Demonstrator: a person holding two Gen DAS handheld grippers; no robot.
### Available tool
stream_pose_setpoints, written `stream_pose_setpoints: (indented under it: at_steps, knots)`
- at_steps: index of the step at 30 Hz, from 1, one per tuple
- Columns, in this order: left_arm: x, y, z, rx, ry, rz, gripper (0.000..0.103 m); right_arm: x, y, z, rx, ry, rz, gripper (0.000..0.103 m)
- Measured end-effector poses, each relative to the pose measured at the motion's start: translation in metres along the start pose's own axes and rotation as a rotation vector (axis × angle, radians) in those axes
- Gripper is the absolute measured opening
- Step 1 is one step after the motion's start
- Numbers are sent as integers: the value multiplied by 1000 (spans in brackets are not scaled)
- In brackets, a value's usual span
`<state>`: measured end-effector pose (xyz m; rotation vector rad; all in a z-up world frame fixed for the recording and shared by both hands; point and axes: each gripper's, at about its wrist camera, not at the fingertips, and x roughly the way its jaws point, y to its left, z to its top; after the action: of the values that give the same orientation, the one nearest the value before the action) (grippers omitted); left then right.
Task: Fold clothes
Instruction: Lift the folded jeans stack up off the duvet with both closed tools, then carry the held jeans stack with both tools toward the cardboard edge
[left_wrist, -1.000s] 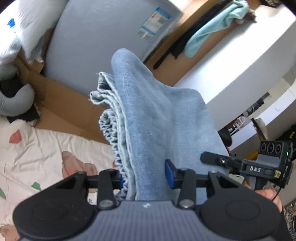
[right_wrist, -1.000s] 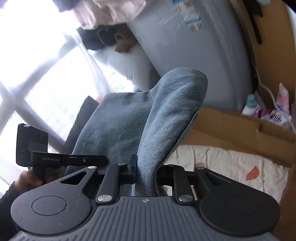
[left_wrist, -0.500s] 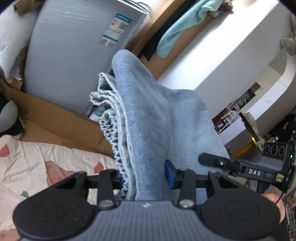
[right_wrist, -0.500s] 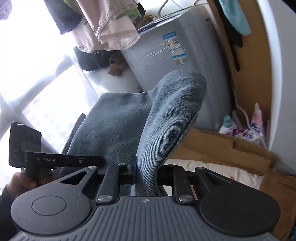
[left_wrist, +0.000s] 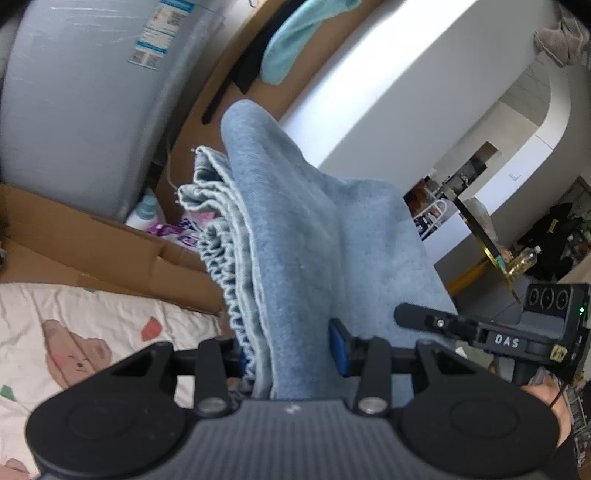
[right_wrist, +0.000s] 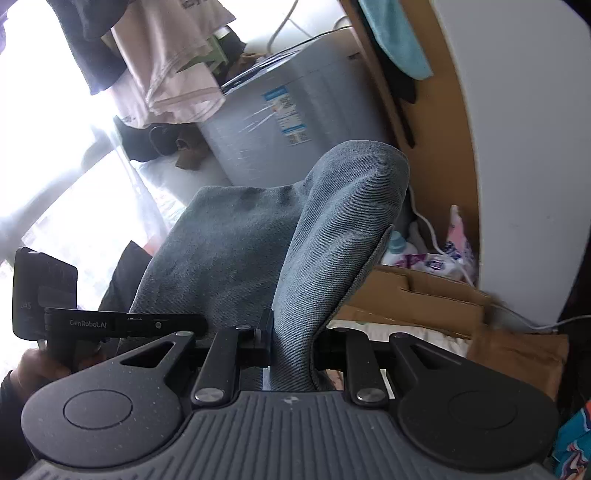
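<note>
Jeans (left_wrist: 306, 236), clenched in both grippers' jaws, have swung sideways above the bed (left_wrist: 74, 332), being carried toward laying down.

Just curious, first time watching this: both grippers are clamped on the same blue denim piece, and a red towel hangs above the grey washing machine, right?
Nearly. The towel is teal, not red, as the left wrist view shows. Both the left gripper and the right gripper do clamp the denim piece.

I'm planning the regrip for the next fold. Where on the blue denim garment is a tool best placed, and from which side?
Judging from the pose, take the denim garment on its smooth folded side, coming in across the fold as the left tool and right tool each do. The frayed, stacked hem edges on the left look loose and could slip apart.
</note>
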<state>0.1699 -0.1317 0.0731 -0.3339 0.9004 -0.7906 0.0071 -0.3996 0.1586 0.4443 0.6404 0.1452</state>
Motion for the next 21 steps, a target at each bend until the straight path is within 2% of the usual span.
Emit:
stream_pose_setpoints:
  at_steps: [9,14,21]
  knots:
    - [45,-37,-11,34,29,-66,43,-29,-50,-18,19,-27,-84,19]
    - [78,-49,-13,50,54,-137,43,-46,-74,-26,29,-46,-155,19]
    - [128,-57,-22,59,104,-190,43,-60,-110,-39,47,-56,-241,19]
